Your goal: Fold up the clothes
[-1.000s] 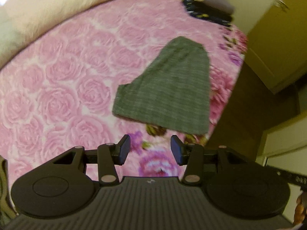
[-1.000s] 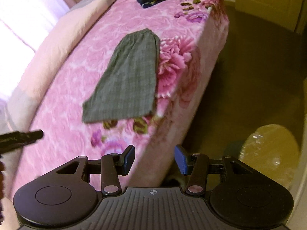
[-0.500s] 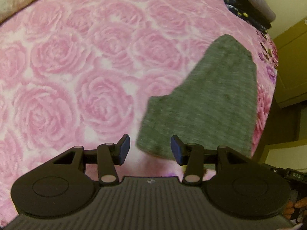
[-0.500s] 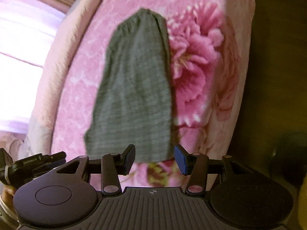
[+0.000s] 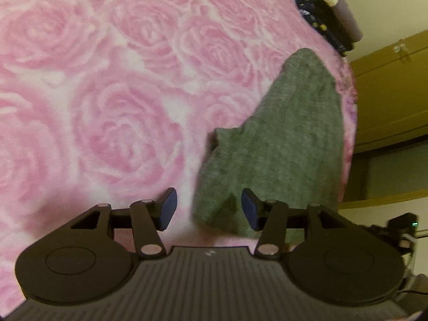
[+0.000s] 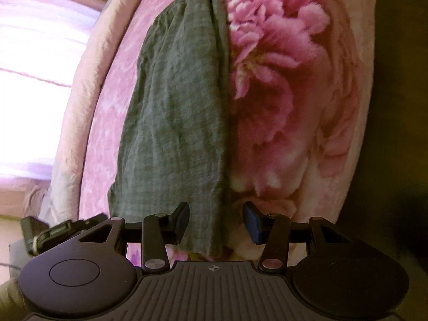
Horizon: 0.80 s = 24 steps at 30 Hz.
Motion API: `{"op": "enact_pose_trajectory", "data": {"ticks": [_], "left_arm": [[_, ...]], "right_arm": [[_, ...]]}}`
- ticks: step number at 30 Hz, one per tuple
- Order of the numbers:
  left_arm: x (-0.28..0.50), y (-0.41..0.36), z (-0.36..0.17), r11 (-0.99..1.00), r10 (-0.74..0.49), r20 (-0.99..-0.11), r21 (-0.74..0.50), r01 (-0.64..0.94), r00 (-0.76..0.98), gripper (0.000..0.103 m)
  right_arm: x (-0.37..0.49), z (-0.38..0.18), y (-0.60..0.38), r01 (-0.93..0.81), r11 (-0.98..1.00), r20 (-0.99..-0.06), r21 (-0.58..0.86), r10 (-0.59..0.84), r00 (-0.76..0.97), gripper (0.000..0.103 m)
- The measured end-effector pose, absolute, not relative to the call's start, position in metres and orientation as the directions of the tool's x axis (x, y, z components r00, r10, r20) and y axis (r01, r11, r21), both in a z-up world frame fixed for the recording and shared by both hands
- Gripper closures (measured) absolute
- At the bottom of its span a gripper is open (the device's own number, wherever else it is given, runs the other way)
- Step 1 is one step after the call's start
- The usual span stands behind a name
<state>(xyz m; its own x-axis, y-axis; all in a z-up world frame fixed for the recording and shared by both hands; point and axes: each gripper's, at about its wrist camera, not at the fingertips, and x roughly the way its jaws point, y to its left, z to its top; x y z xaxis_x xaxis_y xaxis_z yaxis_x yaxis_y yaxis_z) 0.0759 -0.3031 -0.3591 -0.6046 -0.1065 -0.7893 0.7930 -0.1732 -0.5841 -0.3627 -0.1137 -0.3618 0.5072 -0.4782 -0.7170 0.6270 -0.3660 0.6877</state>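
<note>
A grey checked garment lies flat on the pink rose-patterned bed, folded in half lengthwise, near the bed's right edge. My left gripper is open, its jaws straddling the garment's near left corner just above the cloth. In the right wrist view the garment runs away from me, and my right gripper is open with its jaws on either side of the near right corner at the bed's edge.
A stack of dark folded clothes sits at the far corner of the bed. A yellow-brown cupboard stands to the right. The dark floor drops away right of the bed. The left gripper's body shows at the lower left.
Both grippers have come down and forward to the garment's near edge. They stay open. The garment has not moved.
</note>
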Motion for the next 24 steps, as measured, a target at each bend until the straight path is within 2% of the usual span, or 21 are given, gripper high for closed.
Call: {"op": "enact_pose_trajectory", "data": {"ticks": [5, 9, 11, 12, 13, 14, 15, 17, 18, 19, 24], "left_arm": [[0.076, -0.314, -0.377, -0.131, -0.058, -0.719, -0.682, 0.720, -0.692, 0.059], [0.088, -0.311, -0.389, -0.059, -0.040, -0.679, -0.730, 0.681, -0.733, 0.072], [0.089, -0.308, -0.391, -0.057, -0.024, -0.674, -0.736, 0.674, -0.738, 0.076], [0.088, -0.309, -0.392, -0.058, -0.015, -0.672, -0.738, 0.672, -0.740, 0.078], [0.087, -0.311, -0.393, -0.059, -0.004, -0.670, -0.741, 0.669, -0.743, 0.079], [0.084, -0.314, -0.395, -0.061, 0.011, -0.667, -0.744, 0.665, -0.745, 0.083], [0.082, -0.317, -0.397, -0.063, 0.027, -0.664, -0.747, 0.661, -0.748, 0.091], [0.077, -0.322, -0.401, -0.067, 0.055, -0.658, -0.753, 0.655, -0.751, 0.094], [0.074, -0.324, -0.400, -0.073, 0.061, -0.658, -0.753, 0.654, -0.751, 0.095], [0.072, -0.325, -0.400, -0.076, 0.066, -0.658, -0.753, 0.654, -0.750, 0.095], [0.076, -0.325, -0.385, -0.023, 0.021, -0.653, -0.757, 0.653, -0.757, 0.096]], "right_arm": [[-0.363, -0.371, -0.122, 0.610, -0.348, -0.697, 0.712, -0.457, 0.553, 0.054], [-0.370, -0.379, -0.121, 0.561, -0.354, -0.662, 0.748, -0.462, 0.590, 0.054], [-0.371, -0.382, -0.118, 0.543, -0.346, -0.643, 0.765, -0.461, 0.612, 0.054], [-0.371, -0.384, -0.117, 0.534, -0.345, -0.635, 0.772, -0.456, 0.623, 0.060], [-0.370, -0.386, -0.117, 0.528, -0.345, -0.630, 0.776, -0.449, 0.634, 0.072], [-0.371, -0.389, -0.116, 0.516, -0.350, -0.624, 0.782, -0.447, 0.641, 0.075], [-0.372, -0.393, -0.115, 0.501, -0.358, -0.616, 0.788, -0.449, 0.647, 0.077], [-0.375, -0.399, -0.115, 0.482, -0.367, -0.605, 0.796, -0.446, 0.660, 0.077], [-0.375, -0.400, -0.116, 0.483, -0.364, -0.604, 0.796, -0.437, 0.666, 0.082], [-0.376, -0.400, -0.117, 0.485, -0.361, -0.603, 0.797, -0.428, 0.673, 0.098], [-0.388, -0.394, -0.123, 0.451, -0.366, -0.576, 0.814, -0.407, 0.709, 0.099]]}}
